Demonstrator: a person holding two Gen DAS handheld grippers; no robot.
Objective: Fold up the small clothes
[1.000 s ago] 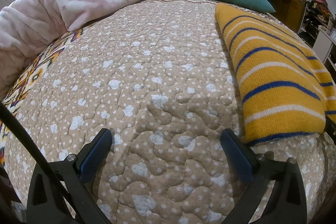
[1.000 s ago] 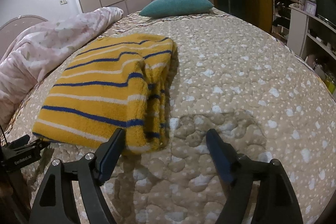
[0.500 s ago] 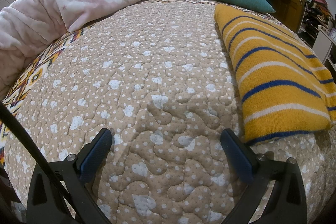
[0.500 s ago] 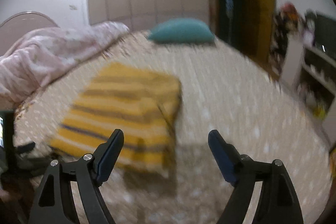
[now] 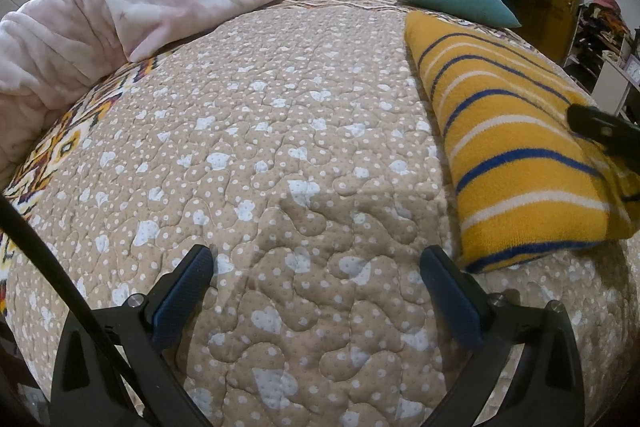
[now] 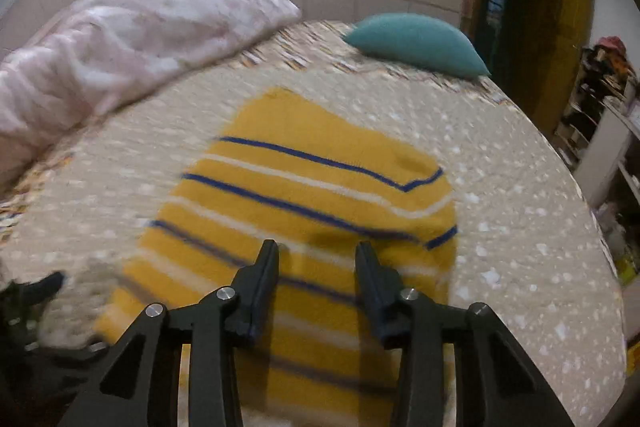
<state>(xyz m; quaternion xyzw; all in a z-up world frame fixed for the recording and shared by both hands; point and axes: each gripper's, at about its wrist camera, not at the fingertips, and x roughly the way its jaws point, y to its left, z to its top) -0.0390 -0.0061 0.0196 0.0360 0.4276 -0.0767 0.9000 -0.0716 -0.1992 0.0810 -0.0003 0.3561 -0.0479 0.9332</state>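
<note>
Soft, thick knit sweater (image 6: pixel 304 203), folded near the bed's (image 5: pixel 280 147) right edge; best pinched at a hem corner. Right claw (image 6: pixel 316 259) half-closing, empty above it; left claw (image 5: pixel 316 267) wide, empty.

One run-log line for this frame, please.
stage: sweater folded | left gripper: open, empty, over quilt | right gripper: jaws just closing, empty, above yellow striped sweater

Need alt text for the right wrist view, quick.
Right tool, jaws partly open and empty, hangs over a folded yellow striped sweater on a beige quilted bed. Teal pillow and pink blanket lie beyond.
</note>
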